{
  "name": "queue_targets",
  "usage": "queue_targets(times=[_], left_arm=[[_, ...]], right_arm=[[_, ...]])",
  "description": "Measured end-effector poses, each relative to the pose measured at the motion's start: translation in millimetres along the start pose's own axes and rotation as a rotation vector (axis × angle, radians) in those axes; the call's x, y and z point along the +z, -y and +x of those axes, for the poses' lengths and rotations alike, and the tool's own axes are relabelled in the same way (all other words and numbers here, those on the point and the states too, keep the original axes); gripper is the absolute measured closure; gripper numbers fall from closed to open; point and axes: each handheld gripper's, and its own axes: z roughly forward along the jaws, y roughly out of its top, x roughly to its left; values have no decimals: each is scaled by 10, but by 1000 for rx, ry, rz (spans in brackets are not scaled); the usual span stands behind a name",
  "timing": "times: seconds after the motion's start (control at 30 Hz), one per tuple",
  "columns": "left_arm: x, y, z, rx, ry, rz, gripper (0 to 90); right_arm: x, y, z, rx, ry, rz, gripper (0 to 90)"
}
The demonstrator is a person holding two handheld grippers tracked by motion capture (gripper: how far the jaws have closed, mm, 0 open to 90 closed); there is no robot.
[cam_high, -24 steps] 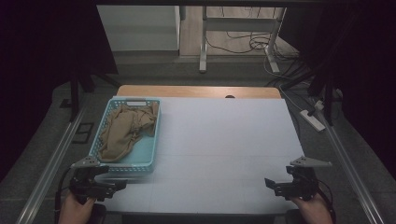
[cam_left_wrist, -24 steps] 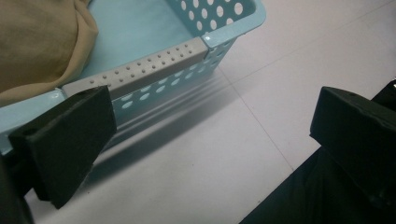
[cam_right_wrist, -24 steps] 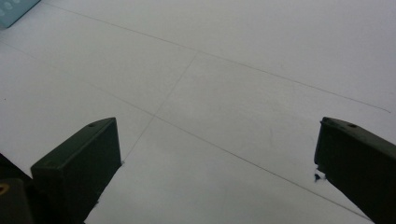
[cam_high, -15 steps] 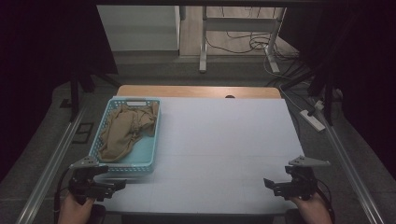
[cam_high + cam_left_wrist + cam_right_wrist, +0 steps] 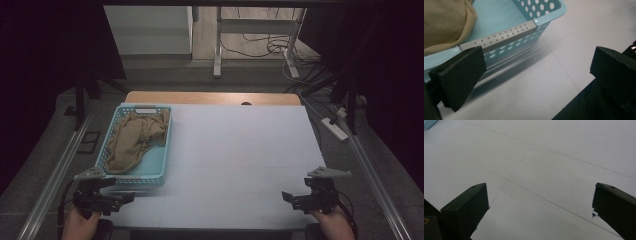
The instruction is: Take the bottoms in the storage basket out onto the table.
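1. High view is showing the left gripper [image 5: 112, 199] sitting at the near left corner of the table, a little nearer the near edge than 0.8 s ago, its jaws pointing right just below the basket's near wall.
2. The right gripper [image 5: 292, 198] is sitting at the near right corner, jaws pointing left; it too is lying slightly nearer the edge than in the earlier frames.
3. In the left gripper view, the two black jaws are standing wide apart with nothing between them, and the basket's grey handle strip [image 5: 499, 38] is lying just beyond the left jaw.
4. In the right gripper view, the jaws are likewise spread wide over bare table, holding nothing.
5. Two hands are coming in from the bottom: the left hand [image 5: 80, 225] and the right hand [image 5: 332, 225], each gripping one tool.
6. Counting things: two grippers, one light blue perforated basket [image 5: 106, 150] on the left half of the table, and one crumpled tan cloth [image 5: 132, 140] lying inside it. Basket and cloth are sitting where they were before.
7. The white table top [image 5: 235, 155] is showing faint seam lines, with a wooden strip [image 5: 210, 98] along its far edge.
8. Beyond it, a dim room is showing grey floor, metal table legs [image 5: 217, 45], loose cables [image 5: 270, 45] and a white power strip [image 5: 334, 128] at the far right; metal rails are running down both sides.
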Motion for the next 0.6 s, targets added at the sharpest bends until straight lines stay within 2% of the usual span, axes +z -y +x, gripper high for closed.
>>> queue_targets(times=[0.23,0.5,0.6], left_arm=[[0,-2,-4,4,5,-1,0],[-6,-23,10,19,27,-48,0],[-14,-33,6,34,23,-64,0]], right_arm=[[4,-1,-3,5,-2,2,8],[11,-5,4,2,-1,12,8],[11,-6,1,4,-2,15,8]])
